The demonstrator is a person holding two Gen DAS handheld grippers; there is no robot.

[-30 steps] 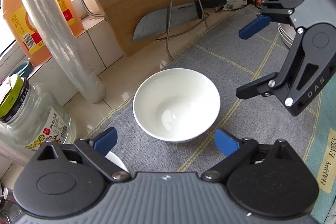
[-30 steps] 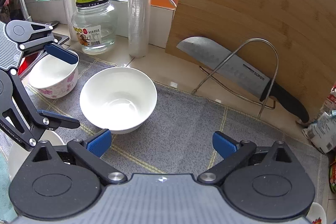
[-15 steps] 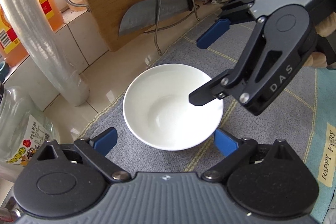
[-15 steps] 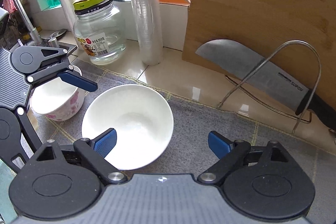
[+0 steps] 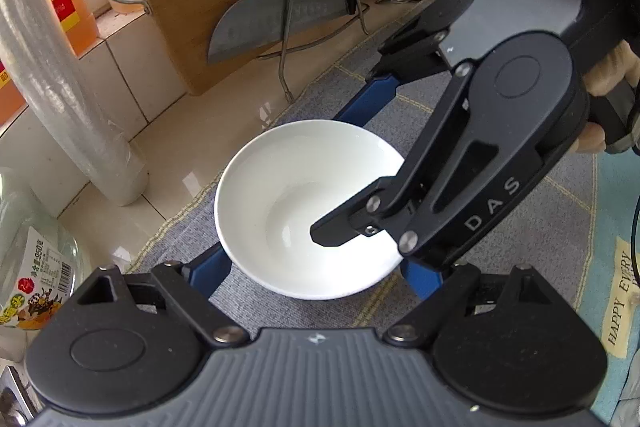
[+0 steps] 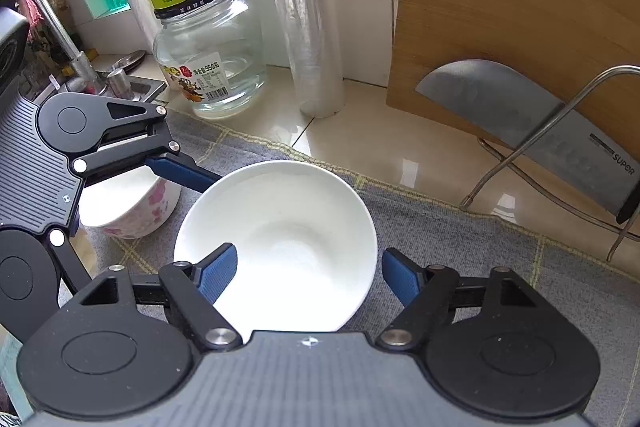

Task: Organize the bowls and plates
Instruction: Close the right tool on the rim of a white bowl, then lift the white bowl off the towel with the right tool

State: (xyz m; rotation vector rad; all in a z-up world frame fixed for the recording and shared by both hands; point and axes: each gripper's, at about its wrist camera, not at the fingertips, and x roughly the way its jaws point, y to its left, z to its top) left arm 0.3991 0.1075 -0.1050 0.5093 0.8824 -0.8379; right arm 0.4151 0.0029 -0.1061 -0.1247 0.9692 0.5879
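Both tongs were narrowing around the white bowl, pads not yet pressing: left gripper straddling it whole, right gripper straddling its rim, likely to lift it.

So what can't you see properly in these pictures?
- Pink flowered bowl, right wrist view: half hidden behind the left gripper.
- White bowl, left wrist view: its right rim is covered by the right gripper.
- Knife, right wrist view: handle cut off by the edge.
- Jar, left wrist view: top cut off.
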